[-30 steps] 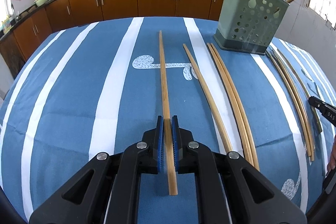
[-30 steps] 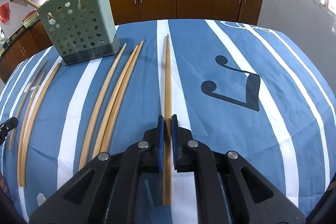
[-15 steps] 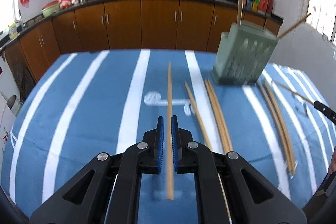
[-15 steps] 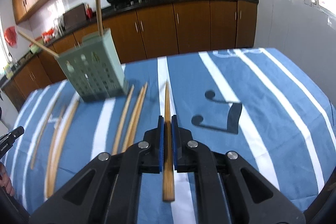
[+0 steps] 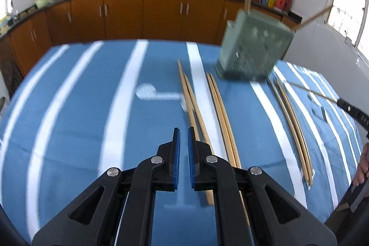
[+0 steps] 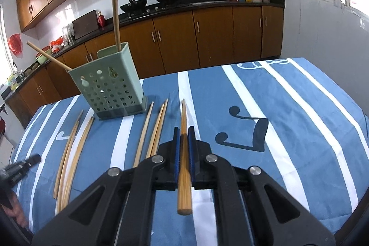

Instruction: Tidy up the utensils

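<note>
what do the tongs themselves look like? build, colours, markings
Both tongs, left and right, match: matte black linkage arms with triangular cut-outs, silver round pivot bolts, two flat fingers faced with ribbed blue pads. White lettering marks the body, unreadable. No cables visible.

Our left gripper [image 5: 182, 142] and right gripper [image 6: 182, 142] look alike: glossy black angular arms with triangular cut-outs and round silver screws. Ribbed blue pads [image 5: 176, 153] line each finger's inner face.

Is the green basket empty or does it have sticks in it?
Not empty. The green basket holds two chopsticks: one stands nearly upright, another leans out over its left rim.
</note>
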Tool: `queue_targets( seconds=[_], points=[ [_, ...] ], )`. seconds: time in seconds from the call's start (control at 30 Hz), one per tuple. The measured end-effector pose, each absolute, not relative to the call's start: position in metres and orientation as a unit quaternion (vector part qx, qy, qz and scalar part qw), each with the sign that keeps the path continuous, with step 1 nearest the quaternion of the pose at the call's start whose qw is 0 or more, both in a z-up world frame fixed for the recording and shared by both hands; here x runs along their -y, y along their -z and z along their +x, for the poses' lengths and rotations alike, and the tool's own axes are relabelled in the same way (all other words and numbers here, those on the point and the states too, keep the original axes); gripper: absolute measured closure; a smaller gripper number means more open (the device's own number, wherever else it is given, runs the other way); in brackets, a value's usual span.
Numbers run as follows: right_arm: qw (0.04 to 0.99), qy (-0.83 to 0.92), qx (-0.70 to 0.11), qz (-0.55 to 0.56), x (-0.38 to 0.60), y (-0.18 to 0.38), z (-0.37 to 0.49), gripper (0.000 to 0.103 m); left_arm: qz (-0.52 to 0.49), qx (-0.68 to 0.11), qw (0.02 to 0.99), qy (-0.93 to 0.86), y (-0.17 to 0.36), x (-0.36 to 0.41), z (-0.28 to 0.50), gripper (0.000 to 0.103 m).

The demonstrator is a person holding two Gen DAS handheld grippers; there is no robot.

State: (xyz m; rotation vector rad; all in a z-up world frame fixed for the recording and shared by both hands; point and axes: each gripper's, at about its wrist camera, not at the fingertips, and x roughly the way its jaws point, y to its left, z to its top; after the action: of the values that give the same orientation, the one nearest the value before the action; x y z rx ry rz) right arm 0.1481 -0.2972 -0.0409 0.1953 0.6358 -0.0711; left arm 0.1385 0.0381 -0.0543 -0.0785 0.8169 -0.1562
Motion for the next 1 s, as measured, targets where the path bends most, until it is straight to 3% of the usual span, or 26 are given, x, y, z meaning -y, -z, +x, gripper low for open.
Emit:
queue_targets(
  seconds=[0.5,0.83,0.93,1.0],
  points=[
    [0.937,0.034,-0.333,0.099,0.296,0.055,0.152,0.095,-0.013,-0.433,0.899,0.065,0.087,-0.009,0.136,0.095],
    [0.936,0.038,-0.335,0.101,0.298,0.057,0.154,0.095,-0.036,-0.429,0.902,0.039,0.087,-0.048,0.157,0.096],
    [0.935,0.039,-0.338,0.103,0.299,0.059,0.156,0.095,-0.040,-0.424,0.903,0.052,0.087,-0.053,0.152,0.093],
    [0.934,0.039,-0.340,0.103,0.298,0.061,0.157,0.095,-0.039,-0.423,0.903,0.057,0.086,-0.053,0.149,0.082]
  ],
)
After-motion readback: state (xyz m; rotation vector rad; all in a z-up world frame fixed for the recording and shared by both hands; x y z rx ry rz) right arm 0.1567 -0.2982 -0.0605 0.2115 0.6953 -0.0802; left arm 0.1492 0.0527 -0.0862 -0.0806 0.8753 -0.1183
